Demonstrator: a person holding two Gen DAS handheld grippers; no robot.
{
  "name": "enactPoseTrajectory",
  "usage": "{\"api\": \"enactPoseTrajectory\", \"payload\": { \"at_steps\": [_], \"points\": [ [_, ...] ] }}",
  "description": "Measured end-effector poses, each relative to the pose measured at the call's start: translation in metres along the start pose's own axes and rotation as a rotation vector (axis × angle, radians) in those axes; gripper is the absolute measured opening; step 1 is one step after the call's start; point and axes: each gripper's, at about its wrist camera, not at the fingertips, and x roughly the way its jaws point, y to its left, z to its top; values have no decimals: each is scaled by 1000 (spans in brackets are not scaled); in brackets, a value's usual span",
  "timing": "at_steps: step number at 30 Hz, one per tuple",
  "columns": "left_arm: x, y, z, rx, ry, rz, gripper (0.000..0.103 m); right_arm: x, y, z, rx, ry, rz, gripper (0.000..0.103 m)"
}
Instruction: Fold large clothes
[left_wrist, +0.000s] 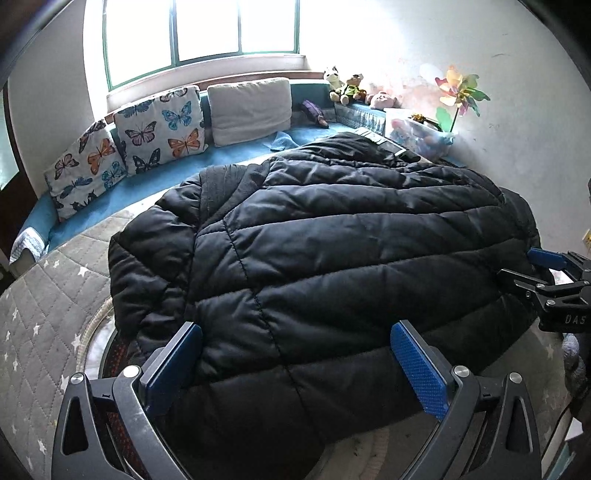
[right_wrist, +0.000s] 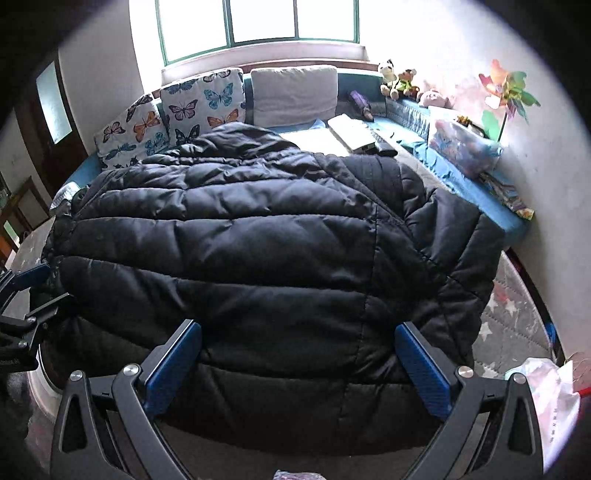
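Observation:
A large black puffer jacket (left_wrist: 332, 251) lies spread flat on a grey star-quilted mat (left_wrist: 48, 306), hem toward me and hood at the far end. My left gripper (left_wrist: 297, 350) stands open over the left part of the near hem, its blue pads (left_wrist: 177, 365) wide apart with jacket fabric between them. In the right wrist view the same jacket (right_wrist: 251, 251) fills the middle, and my right gripper (right_wrist: 299, 354) is open over the hem's right part. Each gripper shows in the other's view: the right gripper (left_wrist: 546, 277) at the jacket's right edge, the left gripper (right_wrist: 33, 291) at its left edge.
Butterfly cushions (left_wrist: 162, 129) and a white cushion (left_wrist: 249, 109) lean along a blue bench (left_wrist: 177, 173) under the window. Plush toys (left_wrist: 347, 86), a clear storage box (left_wrist: 424, 136) and a pinwheel (left_wrist: 461, 92) stand at the back right. A white bag (right_wrist: 546, 398) lies near right.

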Motion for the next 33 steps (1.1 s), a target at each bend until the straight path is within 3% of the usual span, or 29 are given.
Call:
{"api": "enactPoseTrajectory", "payload": {
  "at_steps": [6, 19, 33],
  "points": [
    [-19, -8, -14, 26, -24, 23, 103, -16, 11, -12, -20, -32, -29, 103],
    [-67, -17, -61, 8, -60, 52, 103, -49, 30, -46, 44, -99, 42, 103],
    [-122, -23, -97, -37, -146, 55, 103, -97, 56, -72, -7, -329, 18, 103]
  ]
}}
